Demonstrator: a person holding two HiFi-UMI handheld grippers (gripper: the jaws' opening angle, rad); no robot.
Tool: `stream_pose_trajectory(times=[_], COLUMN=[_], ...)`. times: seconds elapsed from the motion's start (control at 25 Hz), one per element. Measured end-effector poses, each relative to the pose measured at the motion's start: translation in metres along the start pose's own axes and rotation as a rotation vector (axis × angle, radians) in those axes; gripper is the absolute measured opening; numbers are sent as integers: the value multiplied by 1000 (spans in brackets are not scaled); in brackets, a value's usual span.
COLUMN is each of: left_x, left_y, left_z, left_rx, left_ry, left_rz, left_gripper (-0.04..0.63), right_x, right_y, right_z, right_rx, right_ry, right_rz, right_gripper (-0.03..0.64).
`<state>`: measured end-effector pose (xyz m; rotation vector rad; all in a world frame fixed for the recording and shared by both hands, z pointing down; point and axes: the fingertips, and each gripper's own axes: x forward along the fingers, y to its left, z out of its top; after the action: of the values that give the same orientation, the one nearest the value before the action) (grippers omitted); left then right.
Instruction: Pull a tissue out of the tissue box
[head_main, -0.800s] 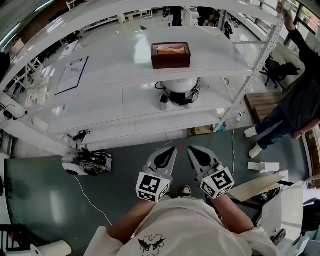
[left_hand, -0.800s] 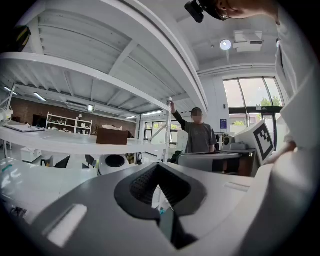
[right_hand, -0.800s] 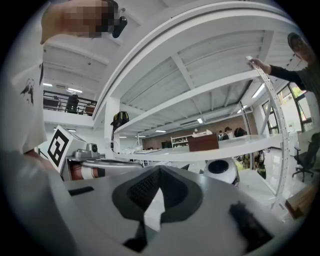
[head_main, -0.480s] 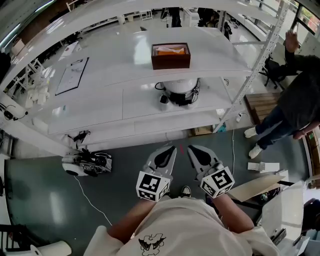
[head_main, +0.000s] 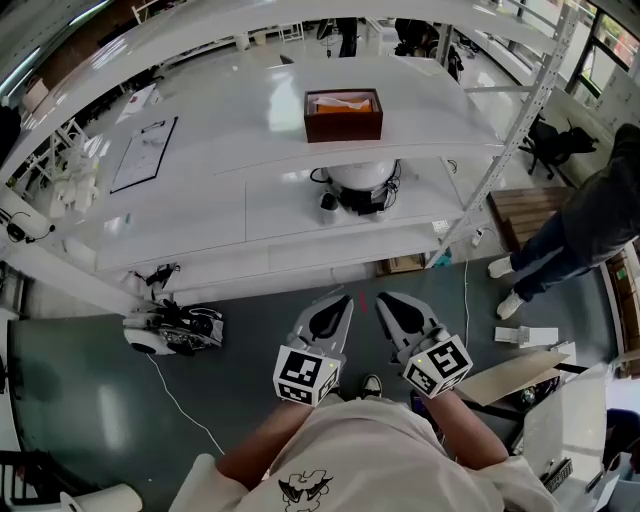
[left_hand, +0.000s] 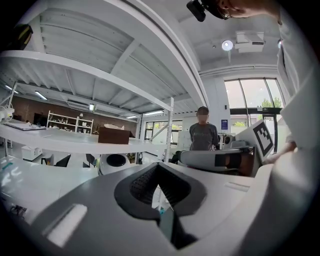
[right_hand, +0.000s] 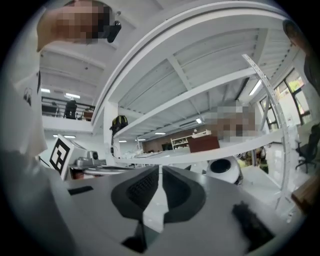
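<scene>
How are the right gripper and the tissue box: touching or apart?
Apart. The head view shows the right gripper near the person's body, floor and shelving between it and the tissue box.

Tissue box (head_main: 343, 124) on shelf (head_main: 230, 110), ctr, untouched

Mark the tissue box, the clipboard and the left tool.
tissue box (head_main: 343, 126), head view, brown front wall.
clipboard (head_main: 143, 152), head view, middle of its sheet.
left tool (head_main: 346, 297), head view, between its fingertips.
</scene>
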<state>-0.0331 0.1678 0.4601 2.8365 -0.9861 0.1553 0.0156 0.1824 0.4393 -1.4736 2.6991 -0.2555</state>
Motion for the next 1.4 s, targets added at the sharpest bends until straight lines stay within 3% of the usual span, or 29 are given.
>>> stream_pose_trajectory(times=[0.24, 0.68, 1.0, 1.4], left_x=[-5, 5, 81, 231], left_y=[18, 90, 142, 184], left_z=[-5, 2, 29, 72], left_rx=[-11, -6, 10, 6], left_ry=[10, -5, -24, -25], left_rz=[-6, -19, -10, 49], left_gripper=[5, 5, 5, 5], right_x=[20, 85, 135, 205], right_y=[4, 6, -82, -225], right_z=[-9, -30, -2, 51], right_rx=[28, 24, 6, -2], right_ry=[32, 90, 31, 0], right_rz=[9, -18, -53, 21], right_gripper=[29, 29, 29, 29])
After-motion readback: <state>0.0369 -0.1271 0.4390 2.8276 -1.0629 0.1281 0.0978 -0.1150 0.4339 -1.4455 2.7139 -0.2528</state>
